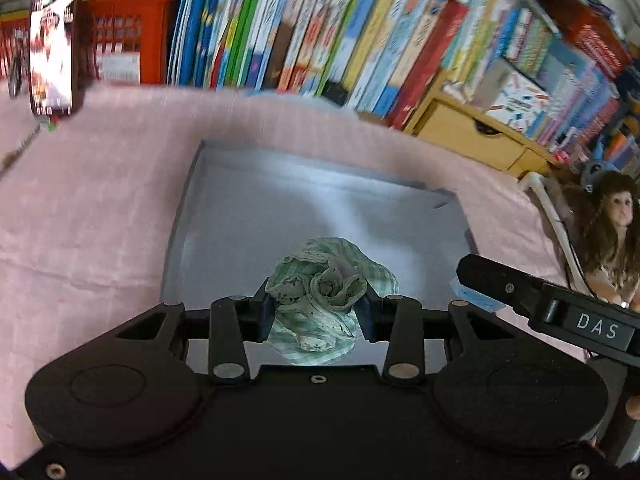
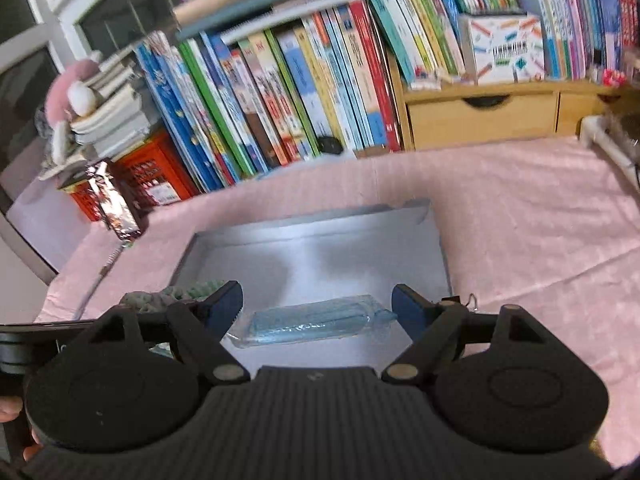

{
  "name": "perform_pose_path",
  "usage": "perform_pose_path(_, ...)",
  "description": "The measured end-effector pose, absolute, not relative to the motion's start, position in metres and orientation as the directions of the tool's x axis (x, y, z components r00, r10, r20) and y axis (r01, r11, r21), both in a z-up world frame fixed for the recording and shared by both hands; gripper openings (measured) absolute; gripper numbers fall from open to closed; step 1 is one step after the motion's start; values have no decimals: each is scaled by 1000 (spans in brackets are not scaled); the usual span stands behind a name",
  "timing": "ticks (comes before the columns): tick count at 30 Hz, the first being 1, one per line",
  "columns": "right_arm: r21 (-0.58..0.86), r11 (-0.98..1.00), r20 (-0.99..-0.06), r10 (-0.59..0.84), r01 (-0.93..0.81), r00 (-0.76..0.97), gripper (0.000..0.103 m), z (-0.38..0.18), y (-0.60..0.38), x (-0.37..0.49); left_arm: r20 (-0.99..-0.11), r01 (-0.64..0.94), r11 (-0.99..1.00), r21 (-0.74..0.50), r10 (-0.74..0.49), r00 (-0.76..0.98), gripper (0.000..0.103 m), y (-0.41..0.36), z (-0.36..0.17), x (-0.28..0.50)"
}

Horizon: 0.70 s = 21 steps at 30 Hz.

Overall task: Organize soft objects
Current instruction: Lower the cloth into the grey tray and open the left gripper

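Left gripper (image 1: 316,312) is pinching a green scrunched cloth (image 1: 326,300), pads pressed into both sides, held over the near part of the grey tray (image 1: 224,216). Right gripper (image 2: 318,310) stands spread, nothing clamped. A blue packet (image 2: 316,324) in clear film lies between its fingers on the near tray floor; I can't tell whether the pads touch it.

Risks:
- The cloth is bunched, thin and gathered with ruffled edges. It likely hangs by a few folds, so a loose fold could slip out and spill over the near tray rim.
- Film on the packet looks slick and flat. A shallow close would probably skid off or crumple only the wrapper.
- Both grippers crowd the same near end, the right one just right of my cloth, so they could clash.
- The pink table cover (image 2: 520,216) is soft woven fabric. A low finger could snag it and drag the tray.
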State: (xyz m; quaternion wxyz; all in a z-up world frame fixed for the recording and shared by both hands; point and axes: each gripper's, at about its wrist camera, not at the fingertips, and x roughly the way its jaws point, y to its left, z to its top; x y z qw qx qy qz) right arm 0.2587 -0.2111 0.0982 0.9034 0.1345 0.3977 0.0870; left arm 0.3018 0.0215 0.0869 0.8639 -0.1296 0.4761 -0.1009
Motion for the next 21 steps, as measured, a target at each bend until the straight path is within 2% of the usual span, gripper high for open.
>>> perform_pose_path(10, 255, 967, -766, 208, -10, 608, 83, 75, -201, 283, -836, 18, 940, -340, -311, 452, 39, 23, 55, 330)
perform_pose_path(21, 225, 974, -800, 175, 16, 574, 84, 64, -200, 293, -849, 18, 941, -338, -313, 427, 39, 23, 49, 340)
